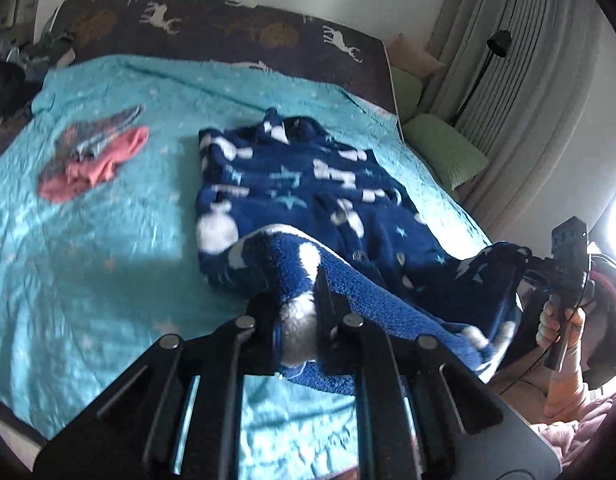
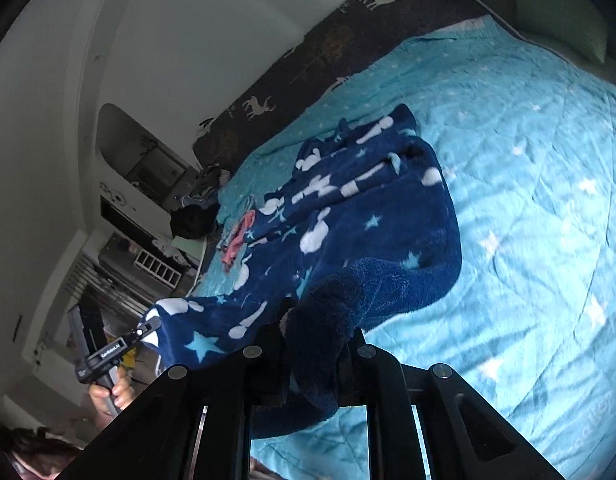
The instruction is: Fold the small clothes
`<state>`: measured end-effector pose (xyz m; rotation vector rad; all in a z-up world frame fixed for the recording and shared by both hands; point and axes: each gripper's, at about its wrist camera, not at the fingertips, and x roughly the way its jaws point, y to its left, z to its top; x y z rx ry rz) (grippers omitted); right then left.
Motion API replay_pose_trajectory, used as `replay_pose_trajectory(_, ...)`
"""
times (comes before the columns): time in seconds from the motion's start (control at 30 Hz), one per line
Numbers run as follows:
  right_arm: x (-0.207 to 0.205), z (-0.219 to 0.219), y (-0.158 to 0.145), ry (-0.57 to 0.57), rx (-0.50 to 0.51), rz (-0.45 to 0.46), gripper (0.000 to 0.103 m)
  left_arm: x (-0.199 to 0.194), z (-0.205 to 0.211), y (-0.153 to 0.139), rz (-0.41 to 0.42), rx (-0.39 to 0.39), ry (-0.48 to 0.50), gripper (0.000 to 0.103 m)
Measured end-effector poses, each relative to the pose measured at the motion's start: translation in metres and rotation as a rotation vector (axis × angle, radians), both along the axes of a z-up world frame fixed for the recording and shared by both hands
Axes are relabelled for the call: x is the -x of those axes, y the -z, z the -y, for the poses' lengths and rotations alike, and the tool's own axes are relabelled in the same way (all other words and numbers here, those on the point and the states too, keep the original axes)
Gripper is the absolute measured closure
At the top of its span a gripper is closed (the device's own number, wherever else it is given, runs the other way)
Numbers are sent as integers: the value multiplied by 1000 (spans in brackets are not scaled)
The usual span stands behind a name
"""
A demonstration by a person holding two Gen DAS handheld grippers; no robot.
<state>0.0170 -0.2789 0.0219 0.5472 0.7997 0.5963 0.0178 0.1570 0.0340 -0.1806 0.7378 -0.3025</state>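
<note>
A navy fleece garment point(image 1: 308, 184) with white shapes and pale blue stars lies stretched along the turquoise bedspread point(image 1: 88, 240). Its near hem is lifted off the bed. My left gripper point(image 1: 298, 300) is shut on one near corner of the fleece, the fabric bunched between the black fingers. My right gripper point(image 2: 314, 328) is shut on the other near corner of the same garment point(image 2: 368, 208). In the left wrist view the right gripper point(image 1: 524, 264) shows at the right edge, pinching the fleece, with a hand point(image 1: 556, 324) on its handle. The left gripper point(image 2: 152, 326) appears low left in the right wrist view.
A pink and grey striped garment point(image 1: 96, 156) lies crumpled on the bedspread left of the fleece. A dark blanket with deer figures point(image 1: 228, 28) covers the far end of the bed. Green pillows point(image 1: 448, 152) and curtains point(image 1: 520, 80) stand on the right; cluttered shelves point(image 2: 148, 260) on the other side.
</note>
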Motion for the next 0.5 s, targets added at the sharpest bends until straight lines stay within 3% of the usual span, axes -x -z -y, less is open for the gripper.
replay_pose_trajectory(0.3, -86, -2, -68, -3, 45, 136, 90, -68, 6, -53, 104, -66, -15, 89)
replay_pose_trajectory(0.5, -152, 1, -89, 35, 54, 146, 90, -125, 2, -72, 132, -67, -56, 89)
